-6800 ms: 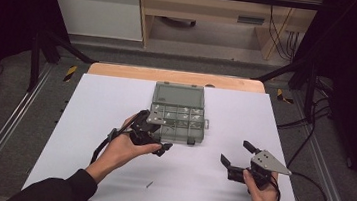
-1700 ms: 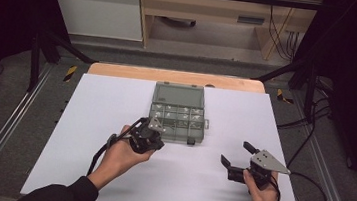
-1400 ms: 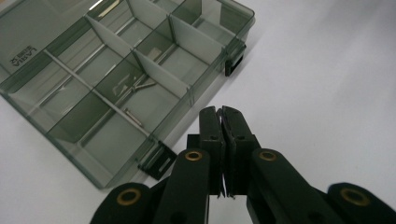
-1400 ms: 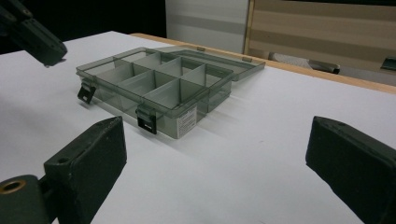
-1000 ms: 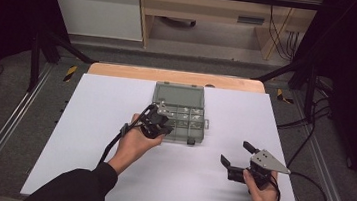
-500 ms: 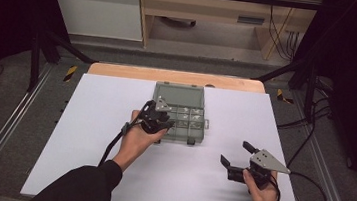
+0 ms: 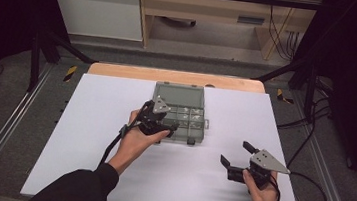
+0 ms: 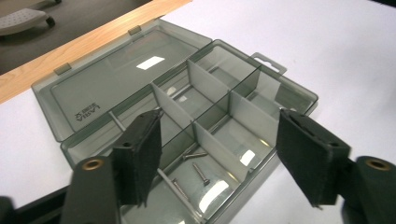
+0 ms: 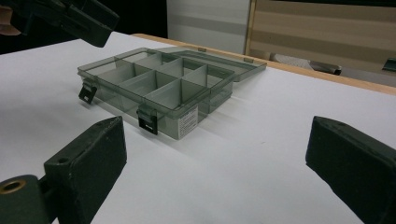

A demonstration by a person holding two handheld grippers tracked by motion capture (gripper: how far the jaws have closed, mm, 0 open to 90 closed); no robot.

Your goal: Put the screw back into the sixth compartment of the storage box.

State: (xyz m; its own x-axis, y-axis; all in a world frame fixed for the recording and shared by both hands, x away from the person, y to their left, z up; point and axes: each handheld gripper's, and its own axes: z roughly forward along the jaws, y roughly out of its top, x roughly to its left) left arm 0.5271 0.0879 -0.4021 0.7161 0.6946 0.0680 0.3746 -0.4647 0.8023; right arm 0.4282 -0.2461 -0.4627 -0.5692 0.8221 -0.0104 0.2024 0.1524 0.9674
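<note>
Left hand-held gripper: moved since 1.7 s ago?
Yes. The left hand-held gripper went forward, away from the person, and now hangs over the near-left part of the open compartment box, which stayed put.

A white table top (image 7: 87, 136) with a bare wooden strip (image 7: 176, 76) along its far edge carries a smoky clear compartment box (image 7: 193, 124), lid open flat toward that strip. The box lies directly under the left gripper (image 7: 164, 124) and well beyond the right gripper (image 7: 233, 159), toward its left.
</note>
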